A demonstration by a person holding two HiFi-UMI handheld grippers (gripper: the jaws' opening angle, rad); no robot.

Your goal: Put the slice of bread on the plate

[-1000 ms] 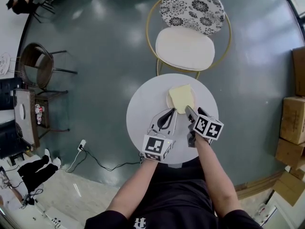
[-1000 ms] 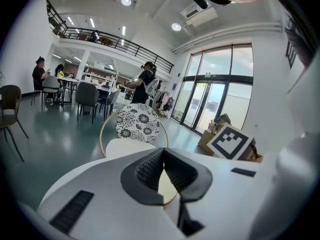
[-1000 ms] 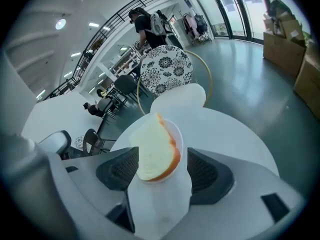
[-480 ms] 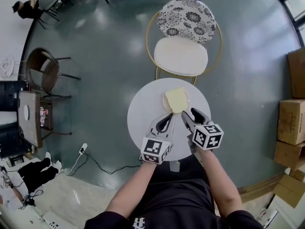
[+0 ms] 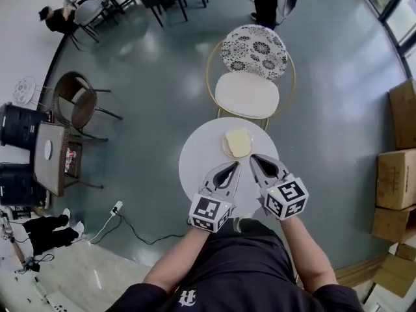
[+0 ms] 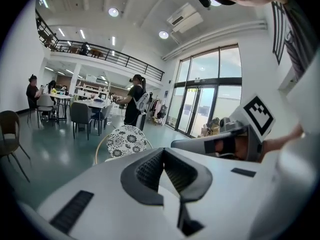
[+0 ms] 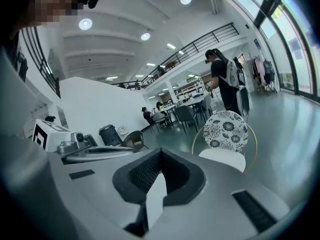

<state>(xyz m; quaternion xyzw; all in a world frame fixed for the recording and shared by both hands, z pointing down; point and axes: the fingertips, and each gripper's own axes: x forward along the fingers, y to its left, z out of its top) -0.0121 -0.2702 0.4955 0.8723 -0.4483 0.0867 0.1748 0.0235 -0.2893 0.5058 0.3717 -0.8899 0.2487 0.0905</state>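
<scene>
The bread [image 5: 238,142] sits on the plate [image 5: 226,149], just ahead of the right gripper [image 5: 255,157] and left gripper [image 5: 234,166], both jaws shut and empty, the right's just closed.

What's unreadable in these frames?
- plate: in the head view, the slice of bread covers all but its rim.
- bread and plate: absent from both gripper views, where each gripper's own body fills the lower frame.
- table, near edge: in the head view, hidden behind the left gripper, the right gripper and the person's arms.
</scene>
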